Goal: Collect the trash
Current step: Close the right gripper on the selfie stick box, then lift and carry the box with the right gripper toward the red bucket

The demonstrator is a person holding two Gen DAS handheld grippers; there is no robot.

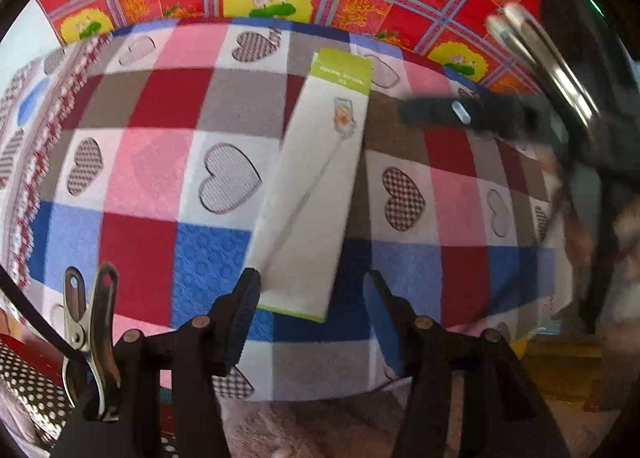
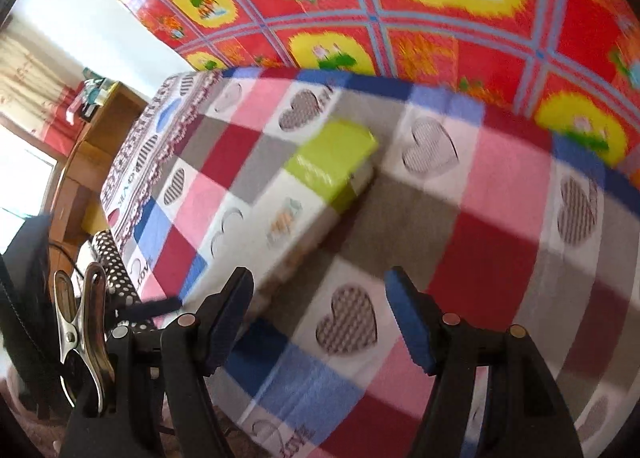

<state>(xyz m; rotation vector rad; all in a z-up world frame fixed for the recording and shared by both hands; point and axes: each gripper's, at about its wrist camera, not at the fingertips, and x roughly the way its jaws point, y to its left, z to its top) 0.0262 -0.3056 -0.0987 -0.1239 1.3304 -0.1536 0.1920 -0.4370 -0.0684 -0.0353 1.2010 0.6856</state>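
Item: long white carton with a lime-green end band (image 1: 316, 178), lying flat on the checked heart-print blanket (image 1: 152, 178), long axis running away from the left gripper (image 1: 312, 298). That gripper's jaws are standing apart, pressing on nothing, straddling the carton's near end. The right gripper (image 2: 320, 298), also gaping and empty, is hovering just beside the carton's near end, so the left is sitting better placed.
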